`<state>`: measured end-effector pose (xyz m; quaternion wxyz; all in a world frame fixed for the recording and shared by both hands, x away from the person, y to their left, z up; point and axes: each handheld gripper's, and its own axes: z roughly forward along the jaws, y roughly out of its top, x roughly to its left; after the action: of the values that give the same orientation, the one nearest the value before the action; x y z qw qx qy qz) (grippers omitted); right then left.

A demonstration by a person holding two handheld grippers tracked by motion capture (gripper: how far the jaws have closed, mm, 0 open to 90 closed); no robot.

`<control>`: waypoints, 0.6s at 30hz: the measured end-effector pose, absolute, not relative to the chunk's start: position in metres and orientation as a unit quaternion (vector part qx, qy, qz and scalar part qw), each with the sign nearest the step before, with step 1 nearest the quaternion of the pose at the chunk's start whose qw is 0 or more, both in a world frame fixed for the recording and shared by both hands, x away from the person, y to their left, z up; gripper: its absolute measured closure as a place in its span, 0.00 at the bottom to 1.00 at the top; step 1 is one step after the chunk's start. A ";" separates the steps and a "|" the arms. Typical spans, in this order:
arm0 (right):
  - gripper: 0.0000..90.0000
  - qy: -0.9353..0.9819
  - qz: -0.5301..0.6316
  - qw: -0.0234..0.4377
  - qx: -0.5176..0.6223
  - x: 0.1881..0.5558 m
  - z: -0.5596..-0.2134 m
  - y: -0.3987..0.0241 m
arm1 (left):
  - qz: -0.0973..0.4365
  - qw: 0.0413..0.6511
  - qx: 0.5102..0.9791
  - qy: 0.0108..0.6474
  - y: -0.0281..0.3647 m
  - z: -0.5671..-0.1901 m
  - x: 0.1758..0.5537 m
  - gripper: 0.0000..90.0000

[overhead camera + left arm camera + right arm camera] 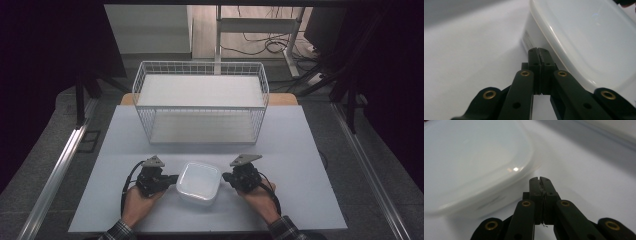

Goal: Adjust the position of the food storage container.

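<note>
Sitting low in the middle of the high view, a white lidded container (199, 183) rests on the pale table (300, 150), with a gripper at each of its sides. The left gripper (172, 178) lies at the lower left of centre, held in the person's left hand (136, 202), its tips at the container's left wall. The right gripper (226, 176) mirrors it at the lower right of centre, held in the right hand (260, 197), its tips at the container's right wall. A plaid sleeve (117, 231) shows at the bottom edge of the frame.

Seen from the left gripper view, the left gripper's (539, 49) jaws are pressed together with nothing between them, and their tips meet the side wall of the container (584, 37) just under its lid rim; the container fills the upper right of that frame.

Seen from the right gripper view, the right gripper's (540, 179) jaws are likewise clenched on nothing, tips just beside the container (471, 162), which occupies the upper left of the frame; whether they touch it I cannot tell.

Higher in the high view, well apart from the container, a white wire basket (200, 70) stands on the table, with a white panel across its upper level and another on its floor. Beyond the table, cables (265, 45) lie on the floor at the upper right.
</note>
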<state>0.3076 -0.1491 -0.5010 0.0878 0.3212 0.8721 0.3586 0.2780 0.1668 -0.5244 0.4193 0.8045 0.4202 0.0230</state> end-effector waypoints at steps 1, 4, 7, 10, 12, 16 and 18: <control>0.98 0.872 0.362 0.082 0.320 0.303 -0.501 -0.150 | 0.022 0.418 0.804 0.421 0.167 -0.524 0.275 1.00; 0.98 0.872 0.367 0.076 0.315 0.297 -0.499 -0.152 | 0.019 0.419 0.803 0.423 0.167 -0.524 0.269 1.00; 0.98 0.870 0.373 0.079 0.314 0.292 -0.495 -0.153 | 0.014 0.422 0.806 0.414 0.160 -0.523 0.259 1.00; 0.98 0.869 0.367 0.087 0.320 0.292 -0.496 -0.156 | 0.010 0.422 0.811 0.406 0.154 -0.522 0.255 1.00; 0.98 0.868 0.367 0.087 0.324 0.292 -0.495 -0.160 | 0.004 0.424 0.812 0.401 0.150 -0.523 0.253 1.00; 0.98 0.866 0.368 0.087 0.327 0.292 -0.496 -0.164 | 0.007 0.420 0.818 0.392 0.147 -0.522 0.250 0.98; 0.96 0.868 0.362 0.092 0.327 0.291 -0.496 -0.166 | 0.039 0.414 0.819 0.395 0.150 -0.520 0.250 0.88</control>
<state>0.2905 -0.1656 -0.4962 0.0922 0.3266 0.8681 0.3623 0.2495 0.1500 -0.5205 0.4137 0.8191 0.3955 0.0393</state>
